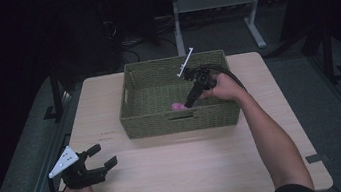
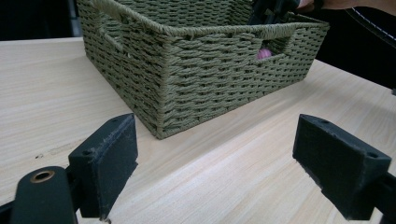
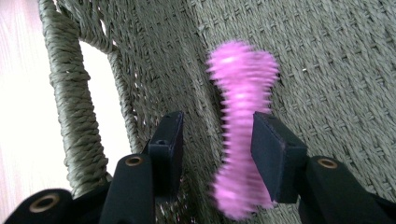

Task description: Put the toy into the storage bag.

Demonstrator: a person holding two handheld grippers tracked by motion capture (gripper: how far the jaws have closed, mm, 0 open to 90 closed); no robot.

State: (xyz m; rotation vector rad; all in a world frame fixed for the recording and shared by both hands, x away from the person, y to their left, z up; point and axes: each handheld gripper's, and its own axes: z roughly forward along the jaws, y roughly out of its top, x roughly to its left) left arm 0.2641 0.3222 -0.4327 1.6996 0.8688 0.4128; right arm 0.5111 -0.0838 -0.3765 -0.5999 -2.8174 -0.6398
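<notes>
High view: the light wooden table [image 1: 179, 175] bears a green woven basket [image 1: 182, 119] toward its far middle, with handle slots cut in its walls. Reaching into the basket from the right is the person's right forearm, whose hand carries the right gripper [image 1: 191, 104], tilted steeply down toward the basket's near wall. At its tip, on the basket floor just behind the near handle slot, lies a small pink spiky toy [image 1: 177, 106]. In the right gripper view the toy [image 3: 240, 130], shaped like a dumbbell with knobbed ends and blurred, stands between the two black jaws; the right-hand pad lies against its shaft, while a clear gap separates it from the left-hand pad, so the jaws are slightly apart and not clamped on it. At the near left corner of the table the left gripper [image 1: 102, 157] rests in the person's left hand, well apart from the basket, its jaws spread wide with nothing between them. The left gripper view looks across bare wood at the basket's corner [image 2: 187, 74], and a bit of pink [image 2: 264, 53] shows through the handle slot.
</notes>
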